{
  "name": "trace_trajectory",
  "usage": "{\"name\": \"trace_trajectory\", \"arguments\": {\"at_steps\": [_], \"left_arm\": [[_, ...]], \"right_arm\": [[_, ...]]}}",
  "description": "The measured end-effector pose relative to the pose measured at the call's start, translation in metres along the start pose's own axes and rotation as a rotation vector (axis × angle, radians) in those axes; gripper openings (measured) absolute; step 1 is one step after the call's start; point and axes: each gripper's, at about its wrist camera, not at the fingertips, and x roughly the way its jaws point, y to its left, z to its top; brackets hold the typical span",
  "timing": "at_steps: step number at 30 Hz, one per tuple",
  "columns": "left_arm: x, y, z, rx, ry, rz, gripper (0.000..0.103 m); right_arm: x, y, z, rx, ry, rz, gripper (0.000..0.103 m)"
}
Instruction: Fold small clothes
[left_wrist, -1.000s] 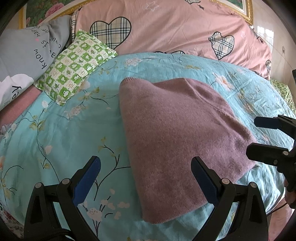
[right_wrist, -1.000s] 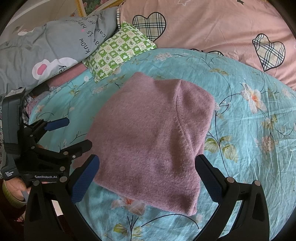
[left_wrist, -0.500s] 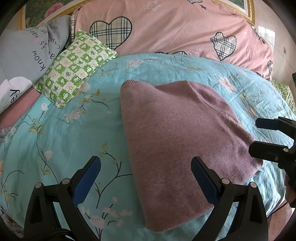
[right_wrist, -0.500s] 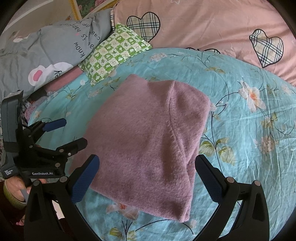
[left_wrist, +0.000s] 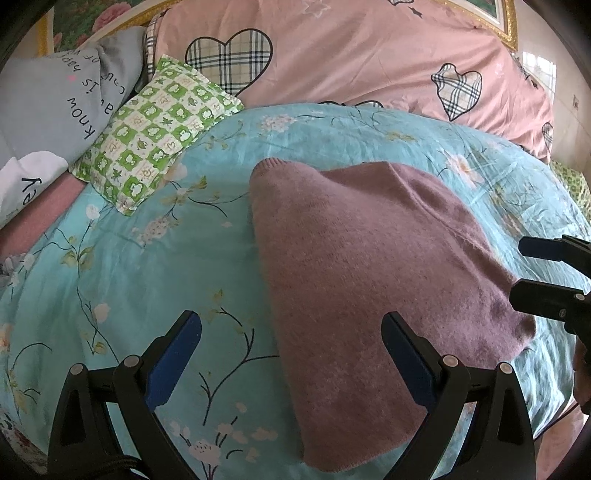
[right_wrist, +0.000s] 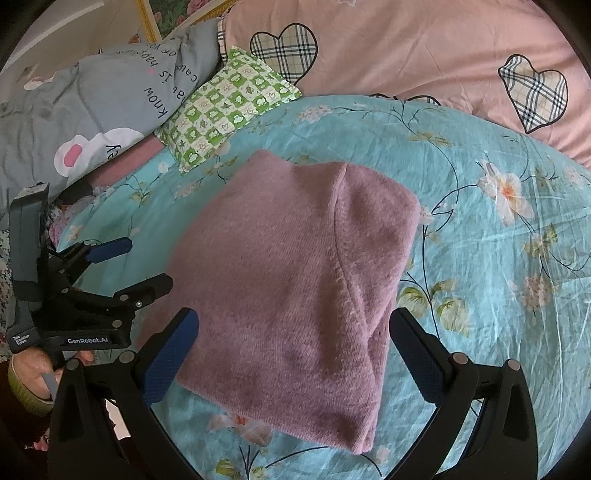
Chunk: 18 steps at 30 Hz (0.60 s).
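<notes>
Mauve knit sweater (right_wrist: 295, 295) is seen lying already folded into a compact rectangle, flat on the turquoise floral bedsheet (right_wrist: 498, 277), roughly mid-bed and toward the near edge. A seam line is visible running down the top layer, so a sleeve or side panel looks to have been tucked over. The folding seems pretty much done, though another fold could be judged possible.

Nothing is being gripped right now. The left gripper (left_wrist: 291, 354) is held spread wide, with one blue pad above the sweater's near-left part and the other over bare sheet beside it. The right gripper (right_wrist: 295, 354) is likewise parted, its pads straddling the sweater's near edge without pinching it. Both seem to be kept hovering just short of the sweater, probably so the fold can be checked or the next corner picked. A bit of a hand (right_wrist: 31, 373) is seen on the left gripper's handle, left of the sweater.

Beyond the sweater's far-left corner, a green checked pillow (right_wrist: 229, 107) is propped, with a grey printed quilt (right_wrist: 110, 99) bunched further left. Behind the sweater, a pink duvet with plaid hearts (right_wrist: 406, 51) is piled up. A gilt picture frame (left_wrist: 502, 18) is glimpsed above that.
</notes>
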Motion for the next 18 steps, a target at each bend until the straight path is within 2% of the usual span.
{"name": "trace_trajectory", "arguments": {"at_steps": [18], "left_arm": [[-0.001,0.002,0.010,-0.016,0.001,0.044,0.098]], "right_arm": [[0.004,-0.008,0.013,0.014,-0.017,0.047,0.103]]}}
